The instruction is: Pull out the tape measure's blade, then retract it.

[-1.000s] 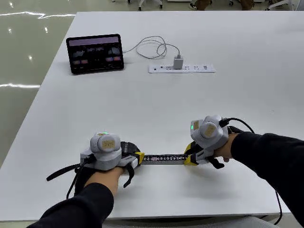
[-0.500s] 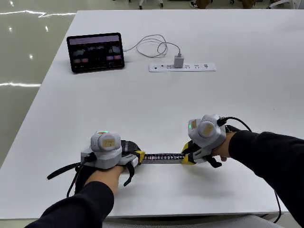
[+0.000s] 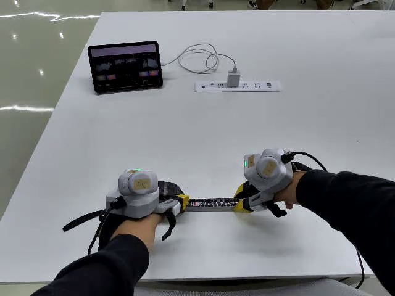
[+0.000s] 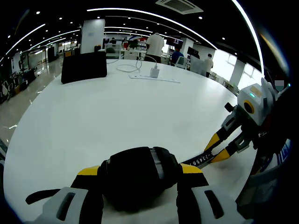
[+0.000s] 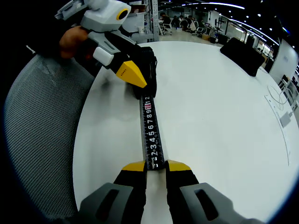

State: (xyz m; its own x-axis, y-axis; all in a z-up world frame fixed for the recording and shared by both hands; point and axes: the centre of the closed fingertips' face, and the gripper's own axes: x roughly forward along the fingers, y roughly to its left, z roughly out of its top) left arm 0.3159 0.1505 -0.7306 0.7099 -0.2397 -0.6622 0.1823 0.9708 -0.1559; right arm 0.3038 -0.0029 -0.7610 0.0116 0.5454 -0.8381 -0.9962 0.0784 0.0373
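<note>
The tape measure [image 3: 169, 189] lies on the white table [image 3: 278, 135] near its front edge, at about 7 o'clock in the head view. Its black case sits between the two yellow-tipped fingers of the left gripper [image 4: 140, 170], which press on it from both sides. The blade [image 5: 150, 133] is drawn out a short way and lies flat on the table. In the head view it runs from the case toward 3 o'clock, up to the right gripper [image 5: 156, 166]. The fingers of that gripper are closed on the free end of the blade and pinch it. In the right gripper view the numbers up to 12 can be read on the drawn part. Both grippers are low, close to the table surface. Well apart from them, at 11 o'clock in the head view, a tablet [image 3: 124, 66] stands leaning with its screen on. At about 12 o'clock lies a white power strip [image 3: 238, 86], with a charger [image 3: 233, 78] plugged into it and a looped cable [image 3: 197, 58] beside it.
</note>
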